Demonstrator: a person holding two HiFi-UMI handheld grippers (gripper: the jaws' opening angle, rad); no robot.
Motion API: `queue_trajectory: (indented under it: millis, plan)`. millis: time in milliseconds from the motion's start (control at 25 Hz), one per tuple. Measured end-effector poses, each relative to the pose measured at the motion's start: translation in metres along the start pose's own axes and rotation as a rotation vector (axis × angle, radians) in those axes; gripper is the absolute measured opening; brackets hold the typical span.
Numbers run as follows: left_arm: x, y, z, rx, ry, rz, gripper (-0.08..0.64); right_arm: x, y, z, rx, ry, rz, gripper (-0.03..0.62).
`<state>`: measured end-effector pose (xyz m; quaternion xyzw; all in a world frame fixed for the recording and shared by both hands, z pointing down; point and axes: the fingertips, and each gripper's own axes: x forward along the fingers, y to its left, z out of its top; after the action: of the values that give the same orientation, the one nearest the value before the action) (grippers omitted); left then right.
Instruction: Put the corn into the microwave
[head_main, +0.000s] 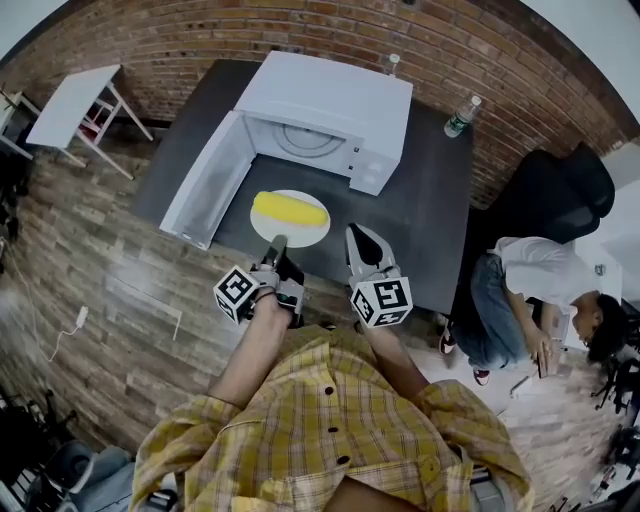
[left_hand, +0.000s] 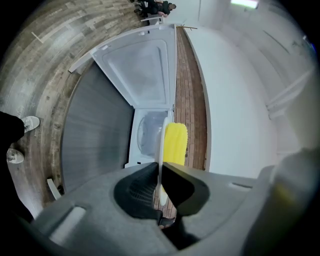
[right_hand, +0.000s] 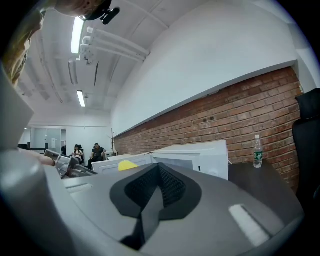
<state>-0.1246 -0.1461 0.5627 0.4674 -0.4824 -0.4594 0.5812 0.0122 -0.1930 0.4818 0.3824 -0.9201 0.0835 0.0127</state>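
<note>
Your plaid sleeves up close, and your left gripper (head_main: 278, 248) was clamped on the plate (head_main: 312, 236) rim: the carry step.
You had the corn (head_main: 290, 209) lying on that white plate, just in front of the microwave (head_main: 330, 100). Its door (head_main: 210, 180) stood wide open and its cavity (head_main: 300, 140) showed only the turntable. Your right gripper (head_main: 358, 238) was pinched together on nothing, just beside the plate. Next, I'd say, keep the plate level and go straight into the opening, so the cob doesn't roll.

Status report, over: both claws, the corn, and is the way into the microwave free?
Left claw shut on plate rim. Right claw shut, empty. Corn on plate, outside microwave. Door open, way clear.
</note>
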Motion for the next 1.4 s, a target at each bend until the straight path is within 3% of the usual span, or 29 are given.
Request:
queue_trajectory:
  millis: [720,1400]
  plan:
    - [0.092,0.009,0.047,-0.005,0.066,0.024,0.02,0.074,-0.027,-0.014,-0.01,0.042,-0.094,0.003]
    - [0.162,0.034,0.065,-0.003,0.082,0.065,0.021,0.108,-0.049,-0.024,-0.01,0.06,-0.136,0.003]
